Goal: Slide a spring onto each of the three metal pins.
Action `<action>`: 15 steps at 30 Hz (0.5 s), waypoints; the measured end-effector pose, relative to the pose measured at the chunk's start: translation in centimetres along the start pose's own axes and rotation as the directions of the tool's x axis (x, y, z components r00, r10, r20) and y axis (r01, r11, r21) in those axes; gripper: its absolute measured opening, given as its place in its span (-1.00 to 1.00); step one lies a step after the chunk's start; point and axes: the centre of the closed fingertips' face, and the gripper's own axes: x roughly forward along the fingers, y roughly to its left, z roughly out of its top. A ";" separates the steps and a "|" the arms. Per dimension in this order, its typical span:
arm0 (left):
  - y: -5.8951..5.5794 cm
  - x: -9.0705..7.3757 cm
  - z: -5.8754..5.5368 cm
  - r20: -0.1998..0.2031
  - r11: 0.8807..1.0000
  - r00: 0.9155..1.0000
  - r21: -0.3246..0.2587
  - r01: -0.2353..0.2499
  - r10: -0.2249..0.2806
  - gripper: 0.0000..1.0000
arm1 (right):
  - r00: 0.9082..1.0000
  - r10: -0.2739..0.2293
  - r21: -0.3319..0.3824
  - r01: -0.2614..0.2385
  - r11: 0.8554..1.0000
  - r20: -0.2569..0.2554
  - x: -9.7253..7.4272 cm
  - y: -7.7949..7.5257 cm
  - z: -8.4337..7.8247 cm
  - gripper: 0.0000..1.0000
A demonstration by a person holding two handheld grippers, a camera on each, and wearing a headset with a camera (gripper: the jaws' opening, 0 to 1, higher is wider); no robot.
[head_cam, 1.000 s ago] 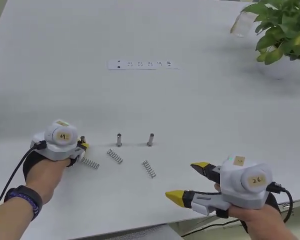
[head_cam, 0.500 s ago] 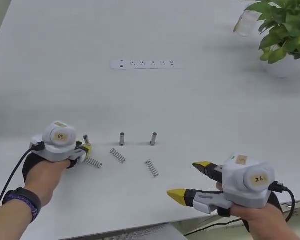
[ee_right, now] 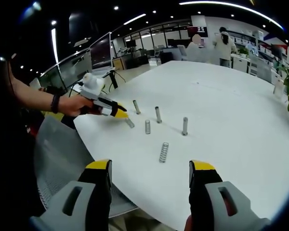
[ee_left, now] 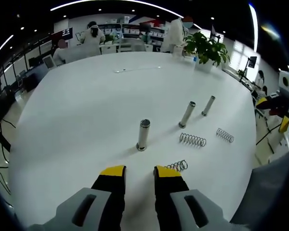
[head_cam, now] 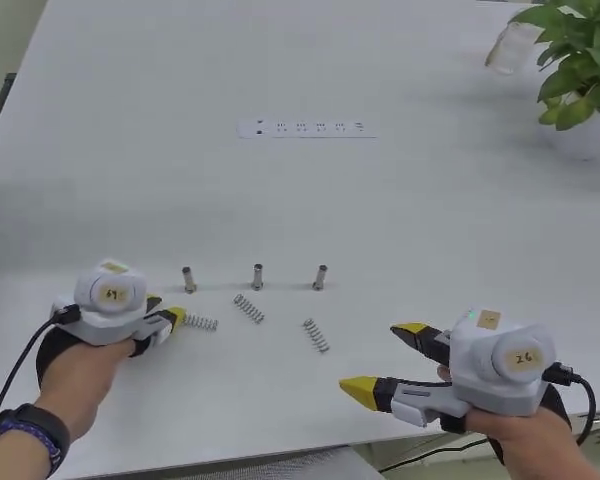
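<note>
Since the left pin (head_cam: 189, 279), middle pin (head_cam: 258, 277) and right pin (head_cam: 320, 277) all stand upright and bare, the step in hand is judged to be the first spring pick-up. The left gripper (ee_left: 139, 172) is the nearer tool. Its jaws stand a narrow gap apart and hold nothing. The left spring (ee_left: 177, 166) lies flat on the table (ee_left: 86, 106), just beside the outer edge of the right-hand jaw tip and not within the gap. Its long axis runs roughly crosswise to the jaws' reach. The left pin stands straight ahead of the gap, near this spring. A sideways shift toward the spring is likely required before closing. The right gripper (ee_right: 150, 166) hovers at the near table edge with its jaws spread wide and empty. The right spring (ee_right: 164, 152) lies ahead of its gap, lengthwise to the jaws.
</note>
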 end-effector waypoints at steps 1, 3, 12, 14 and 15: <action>0.0 -0.1 0.0 0.002 1.000 1.000 -0.001 -0.001 0.001 -0.66 | 1.000 0.000 0.000 0.000 1.000 0.001 0.0 0.0 0.0 0.27; 0.1 -0.5 0.1 0.009 1.000 1.000 -0.007 -0.002 0.003 -0.67 | 1.000 0.002 0.000 -0.002 1.000 0.002 0.1 0.0 0.1 0.27; 0.2 -1.9 -0.4 0.027 1.000 1.000 0.001 0.001 -0.001 -0.66 | 1.000 0.008 -0.005 -0.008 1.000 0.003 0.2 0.2 0.2 0.27; 0.1 -2.2 -0.5 0.031 1.000 0.999 -0.001 0.005 -0.005 -0.63 | 1.000 0.009 -0.007 -0.009 1.000 0.002 0.3 0.2 0.2 0.27; 0.0 -2.4 -0.5 0.035 1.000 0.999 0.001 0.008 -0.008 -0.63 | 1.000 0.010 -0.007 -0.010 1.000 0.002 0.3 0.2 0.2 0.27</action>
